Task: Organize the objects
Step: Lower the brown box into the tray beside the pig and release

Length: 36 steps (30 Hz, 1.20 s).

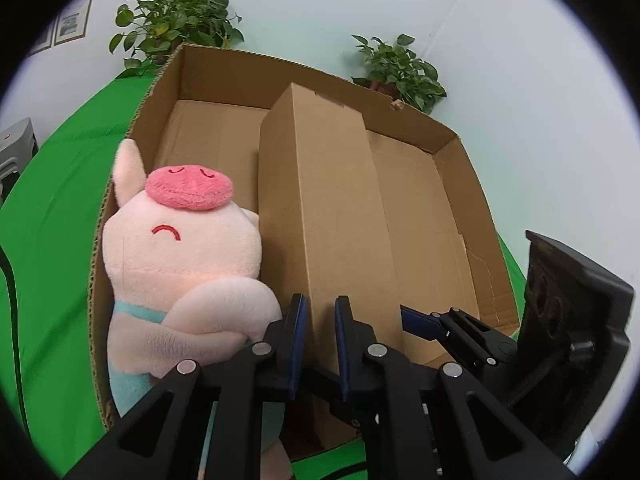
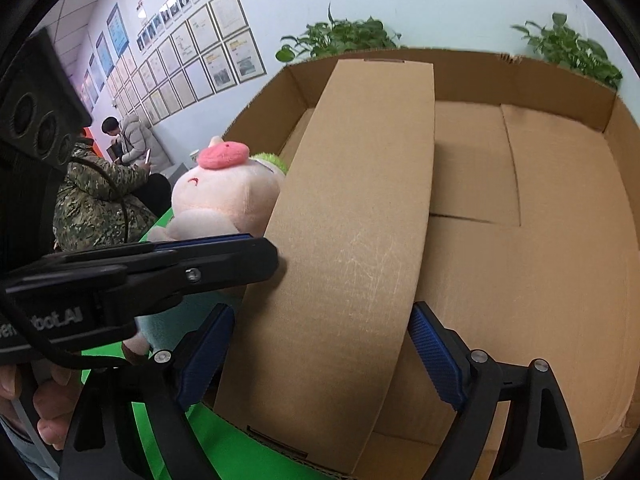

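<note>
Green cloth covers the worktop (image 1: 60, 208), with pale walls and potted plants (image 1: 176, 20) behind. From the left wrist view, a large open carton (image 1: 448, 184) sits on the cloth. Inside it a long narrow box (image 1: 328, 200) lies lengthwise, and a pink plush pig (image 1: 180, 260) is wedged between that box and the carton's left wall. The left gripper (image 1: 320, 340) has its fingers slightly apart at the near end of the long box, clamped on nothing.

From the right wrist view, the right gripper (image 2: 320, 360) straddles the long box (image 2: 352, 240), fingers spread wide to either side; I cannot tell whether the pads touch it. The pig (image 2: 224, 192) leans against the box's left face, beside the left gripper (image 2: 224, 252).

Likely risks: sliding the box could drag or tip the pig out, and the two grippers, close together, could collide.
</note>
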{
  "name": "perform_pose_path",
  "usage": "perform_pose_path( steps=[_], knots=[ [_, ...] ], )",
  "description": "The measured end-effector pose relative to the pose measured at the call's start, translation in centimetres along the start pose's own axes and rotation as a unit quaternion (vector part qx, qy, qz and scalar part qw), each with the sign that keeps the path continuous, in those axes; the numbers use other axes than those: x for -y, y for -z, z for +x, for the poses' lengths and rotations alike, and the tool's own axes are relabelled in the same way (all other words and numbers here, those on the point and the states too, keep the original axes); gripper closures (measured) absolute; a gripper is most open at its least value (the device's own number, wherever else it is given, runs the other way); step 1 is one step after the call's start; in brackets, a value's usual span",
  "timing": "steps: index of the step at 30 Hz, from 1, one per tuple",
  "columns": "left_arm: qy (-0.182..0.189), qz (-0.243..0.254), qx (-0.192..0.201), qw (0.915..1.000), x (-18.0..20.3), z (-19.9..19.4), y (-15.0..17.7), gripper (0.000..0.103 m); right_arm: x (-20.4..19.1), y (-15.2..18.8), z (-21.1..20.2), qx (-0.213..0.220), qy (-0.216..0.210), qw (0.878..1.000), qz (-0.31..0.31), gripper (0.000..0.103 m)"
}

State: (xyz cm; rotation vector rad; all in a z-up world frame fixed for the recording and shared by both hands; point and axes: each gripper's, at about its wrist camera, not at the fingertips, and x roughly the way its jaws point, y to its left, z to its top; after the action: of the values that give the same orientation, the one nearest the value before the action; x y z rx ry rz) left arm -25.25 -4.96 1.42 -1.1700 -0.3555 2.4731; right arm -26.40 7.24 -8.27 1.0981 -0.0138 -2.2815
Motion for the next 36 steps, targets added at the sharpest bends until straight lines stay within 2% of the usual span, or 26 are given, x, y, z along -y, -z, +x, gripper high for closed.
perform_pose_path(
  steps=[2,6,13,15,17,19,21,23,25,27,29,36],
  knots=[
    [-0.005,-0.001,0.005,1.0,-0.1,-0.4,0.1,0.091,0.0,-1.1,0.8,-0.018,-0.007,1.0,0.009,0.015],
    [-0.014,0.0,0.016,0.9998,-0.3,-1.5,0.2,0.091,-0.4,-1.0,1.9,-0.043,-0.038,0.998,0.01,0.015],
    [-0.036,0.018,0.037,0.9985,0.4,-4.2,1.4,0.091,-0.7,-1.6,1.1,-0.032,-0.043,0.999,0.009,0.014],
    [-0.043,0.029,0.047,0.9976,0.8,-5.2,1.9,0.091,-0.5,-1.7,0.3,-0.023,-0.038,0.999,0.011,0.009],
    [-0.053,0.036,0.059,0.9962,1.2,-6.1,2.2,0.087,-0.3,-1.7,-0.1,-0.012,-0.028,0.999,0.011,0.001],
    [-0.061,0.041,0.075,0.9944,1.6,-7.0,2.6,0.087,-0.2,-1.6,-0.8,-0.009,-0.016,1.0,0.014,0.001],
    [-0.081,0.052,0.097,0.9906,2.2,-8.2,3.1,0.075,-0.4,-1.4,-1.4,-0.009,-0.007,1.0,0.011,0.001],
    [-0.098,0.07,0.127,0.9847,3.1,-9.4,3.8,0.038,-0.9,-1.0,-2.5,-0.002,0.006,1.0,-0.002,0.001],
    [-0.122,0.079,0.167,0.9752,4.1,-10.7,4.7,0.018,-0.8,0.4,-4.5,0.013,0.03,0.999,-0.008,0.001],
    [-0.131,0.087,0.201,0.9669,5.0,-11.7,5.5,0.018,-0.8,1.7,-6.5,0.03,0.049,0.998,-0.013,0.001],
    [-0.133,0.092,0.207,0.9649,5.6,-11.9,6.1,0.018,-0.8,3.2,-8.4,0.047,0.075,0.996,-0.016,0.001],
    [-0.115,0.071,0.182,0.9739,6.3,-10.0,7.7,0.018,1.1,8.5,-13.5,0.076,0.111,0.991,0.0,0.002]
  ],
)
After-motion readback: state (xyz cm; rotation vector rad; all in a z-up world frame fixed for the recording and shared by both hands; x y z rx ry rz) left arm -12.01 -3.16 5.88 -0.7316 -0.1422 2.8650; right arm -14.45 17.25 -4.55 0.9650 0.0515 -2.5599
